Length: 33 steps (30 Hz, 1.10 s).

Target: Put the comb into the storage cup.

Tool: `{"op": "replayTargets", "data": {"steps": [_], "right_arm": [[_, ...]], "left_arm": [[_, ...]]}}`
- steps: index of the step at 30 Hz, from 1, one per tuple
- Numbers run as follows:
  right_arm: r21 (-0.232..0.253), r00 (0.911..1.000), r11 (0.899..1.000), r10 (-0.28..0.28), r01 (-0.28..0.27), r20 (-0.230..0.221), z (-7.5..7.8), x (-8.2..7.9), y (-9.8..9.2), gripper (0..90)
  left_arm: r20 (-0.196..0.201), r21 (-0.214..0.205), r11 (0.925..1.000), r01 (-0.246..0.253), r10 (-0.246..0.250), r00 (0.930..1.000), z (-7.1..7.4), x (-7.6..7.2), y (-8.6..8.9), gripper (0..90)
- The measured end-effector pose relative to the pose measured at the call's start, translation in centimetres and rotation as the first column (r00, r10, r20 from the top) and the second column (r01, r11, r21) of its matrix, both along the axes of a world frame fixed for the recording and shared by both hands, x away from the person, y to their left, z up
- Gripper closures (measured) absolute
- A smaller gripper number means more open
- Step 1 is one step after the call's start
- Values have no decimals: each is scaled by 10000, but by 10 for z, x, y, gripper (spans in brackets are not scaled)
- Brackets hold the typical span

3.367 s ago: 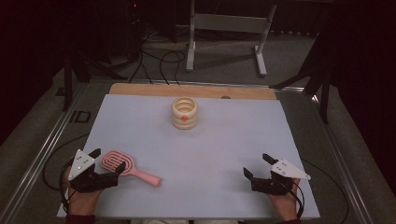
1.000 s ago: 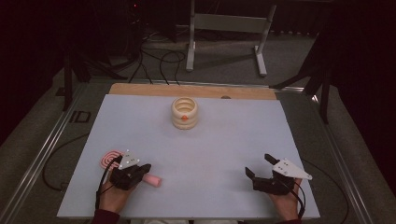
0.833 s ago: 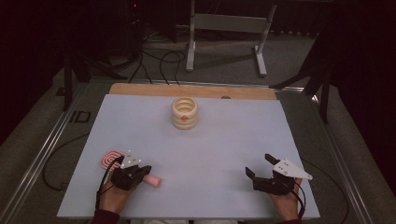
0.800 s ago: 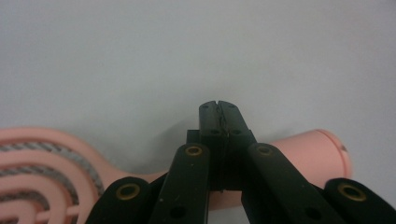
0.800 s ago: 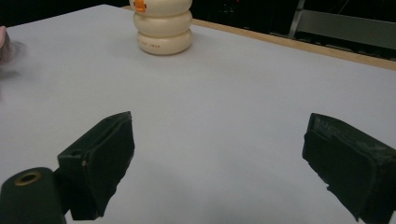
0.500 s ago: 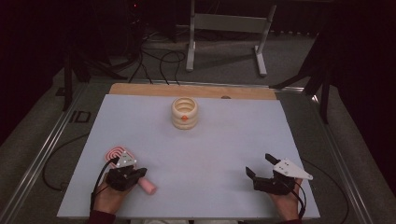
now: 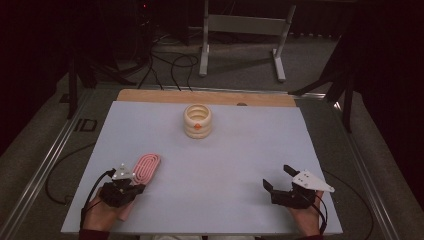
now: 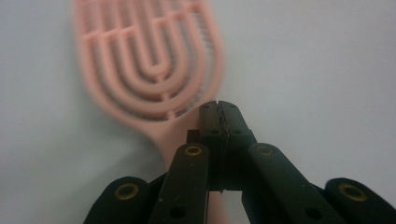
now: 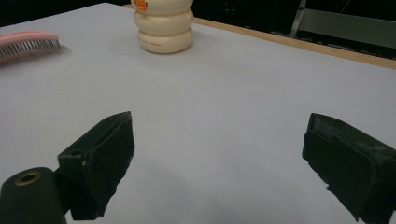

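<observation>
While the pale table (image 7: 240, 160) sits in a dark room with cables on the floor behind, the left gripper (image 7: 131, 187) is clamped on the pink hairbrush (image 7: 146, 167) handle, brush head just ahead of its jaws. Right gripper (image 7: 278, 181) rests low, jaws wide apart, nothing between. Its own view catches the brush bristles side-on, plus the cream ringed jar (image 9: 163, 23) far ahead.

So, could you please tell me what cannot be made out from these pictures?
- Pink hairbrush: in the high view the left gripper and hand cover its handle; in the left gripper view its head is blurred and cut off at the top edge.
- Cream ribbed container: top cut off in the right gripper view; its orange mark is too small to read in the high view.
</observation>
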State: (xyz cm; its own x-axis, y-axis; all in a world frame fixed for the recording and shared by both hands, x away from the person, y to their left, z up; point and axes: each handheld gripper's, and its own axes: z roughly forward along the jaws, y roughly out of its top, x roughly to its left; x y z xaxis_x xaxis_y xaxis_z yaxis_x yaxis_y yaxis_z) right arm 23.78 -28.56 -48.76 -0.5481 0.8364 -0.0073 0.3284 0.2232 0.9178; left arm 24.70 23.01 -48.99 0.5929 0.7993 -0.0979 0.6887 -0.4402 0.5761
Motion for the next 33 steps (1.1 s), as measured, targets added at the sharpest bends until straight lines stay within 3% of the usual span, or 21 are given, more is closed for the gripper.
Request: {"op": "replayTargets", "data": {"steps": [6,16,20,24,28,31,33], "right_arm": [[-7,10000,10000,0,0,-11,0,0,0,92],[-15,10000,10000,36,-36,-8,0,0,0,92],[-22,10000,10000,47,-47,-15,0,0,0,92],[-3,10000,10000,47,-47,-4,0,0,0,91],[7,10000,10000,55,-55,6,0,0,0,92],[13,10000,10000,64,-64,11,0,0,0,92],[12,10000,10000,65,-65,19,0,0,0,91]], "left_arm": [[64,330,9992,-237,236,9997,2,-2,8,900],[106,384,9990,-231,227,9997,2,-2,10,892],[152,223,9996,-194,191,9997,3,-3,9,878],[617,-188,9998,59,-48,9981,6,-5,7,806],[1582,-667,9972,337,-228,9871,13,-9,6,722],[2391,-1001,9942,385,-136,9709,20,-13,8,668],[2917,-1285,9909,405,-13,9565,24,-16,10,641]]}}
